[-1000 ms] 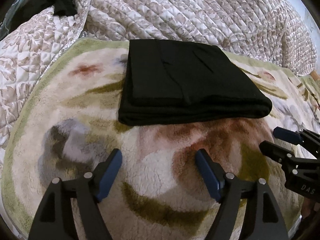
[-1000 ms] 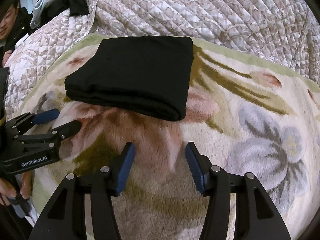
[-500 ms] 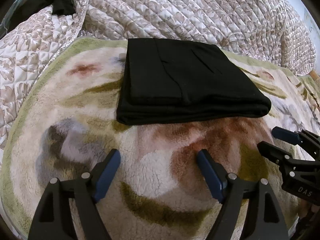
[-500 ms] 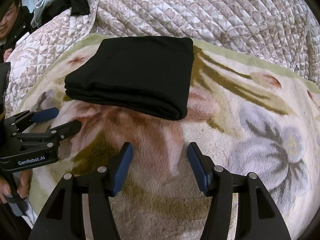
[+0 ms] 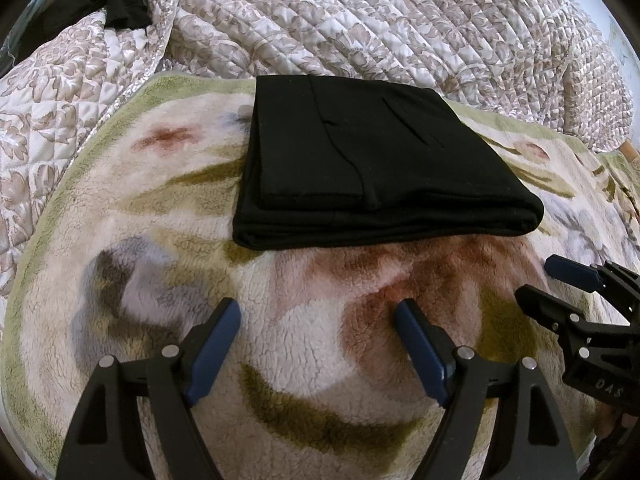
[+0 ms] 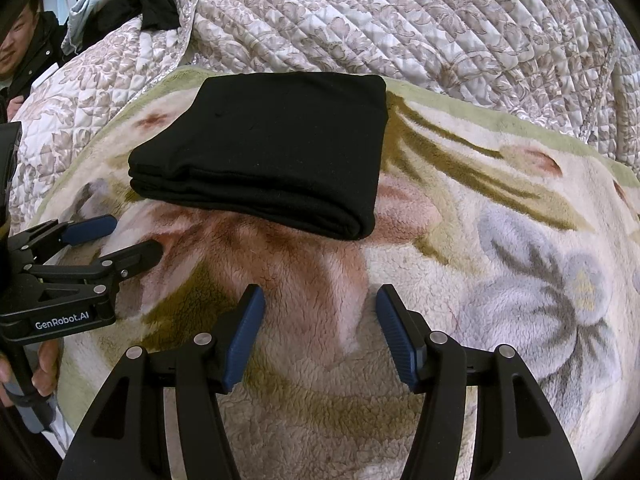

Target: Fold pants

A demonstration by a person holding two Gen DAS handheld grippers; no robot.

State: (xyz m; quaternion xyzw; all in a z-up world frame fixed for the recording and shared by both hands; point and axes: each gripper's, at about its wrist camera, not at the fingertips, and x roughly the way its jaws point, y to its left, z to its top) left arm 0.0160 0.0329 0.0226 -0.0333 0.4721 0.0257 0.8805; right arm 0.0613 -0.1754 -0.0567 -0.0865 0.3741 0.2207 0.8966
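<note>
Nothing much has shifted: both grippers, left [image 5: 318,342] and right [image 6: 320,330], are kept spread apart and empty over the blanket [image 6: 500,264], near the folded pants [image 5: 372,168].

One pair of black pants [image 5: 372,168] lies folded into a single stack on one fleece flowered blanket [image 5: 312,344]. One quilted bedspread [image 5: 360,20] lies behind it. Two grippers show, left gripper [image 5: 318,320] and right gripper [image 6: 320,308], and one person [image 6: 16,40] at the edge.
</note>
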